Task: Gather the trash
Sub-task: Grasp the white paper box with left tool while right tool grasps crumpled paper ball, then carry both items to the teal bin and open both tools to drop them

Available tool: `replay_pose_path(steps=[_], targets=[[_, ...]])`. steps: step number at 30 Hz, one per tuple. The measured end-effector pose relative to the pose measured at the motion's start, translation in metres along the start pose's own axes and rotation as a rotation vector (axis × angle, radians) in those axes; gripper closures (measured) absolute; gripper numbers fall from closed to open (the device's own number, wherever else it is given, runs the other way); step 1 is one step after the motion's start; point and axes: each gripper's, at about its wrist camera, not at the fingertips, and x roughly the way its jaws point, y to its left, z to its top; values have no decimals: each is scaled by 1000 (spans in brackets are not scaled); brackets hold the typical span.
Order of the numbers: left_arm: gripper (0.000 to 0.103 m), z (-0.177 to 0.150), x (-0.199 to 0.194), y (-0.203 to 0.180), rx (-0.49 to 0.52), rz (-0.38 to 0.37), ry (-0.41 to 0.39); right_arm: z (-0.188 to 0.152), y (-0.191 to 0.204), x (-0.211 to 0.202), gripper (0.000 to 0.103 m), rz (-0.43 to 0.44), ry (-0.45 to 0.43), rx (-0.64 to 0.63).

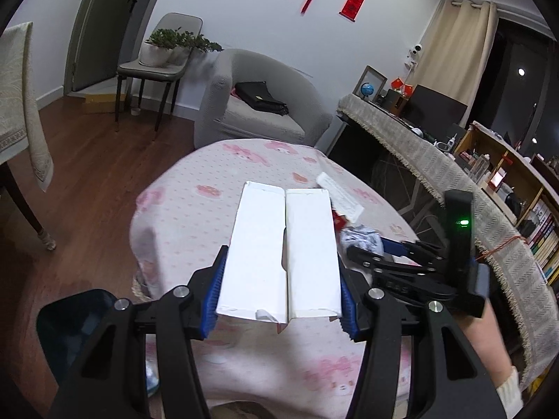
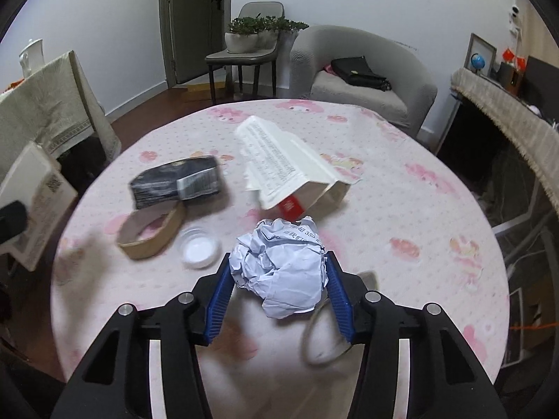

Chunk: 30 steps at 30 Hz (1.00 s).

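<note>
My left gripper (image 1: 279, 296) is shut on a flattened white carton (image 1: 279, 248) and holds it above the round table's pink cloth (image 1: 195, 216). My right gripper (image 2: 277, 289) is shut on a crumpled paper ball (image 2: 279, 262) above the table; the ball (image 1: 361, 239) and the right gripper (image 1: 401, 258) also show in the left wrist view. On the table lie an opened white printed box (image 2: 279, 160), a black packet (image 2: 178, 183), a cardboard ring (image 2: 150, 232), a clear lid (image 2: 201, 248) and a thin ring (image 2: 321, 335).
A dark bin (image 1: 77, 321) stands on the floor at the table's left. A grey armchair (image 2: 363, 76) with a black bag, a chair with a plant (image 2: 251, 42), a covered table (image 2: 45, 104) and a cluttered sideboard (image 1: 436, 160) surround the table.
</note>
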Motion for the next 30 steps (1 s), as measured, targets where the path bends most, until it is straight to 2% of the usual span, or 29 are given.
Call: replay_pose_path(steps=[3, 7, 16, 22, 30], targets=[[46, 0, -3, 8, -1, 8, -6, 1, 10, -10, 51, 35, -16, 3], [46, -2, -8, 19, 21, 33, -24, 8, 17, -18, 51, 37, -44, 7], [46, -10, -15, 54, 55, 137, -22, 25, 42, -20, 51, 144, -99, 46], [46, -17, -20, 87, 29, 194, 6, 36, 72, -20, 51, 184, -137, 28], [46, -32, -19, 139, -45, 267, 94, 46, 112, -13, 51, 255, -143, 5]])
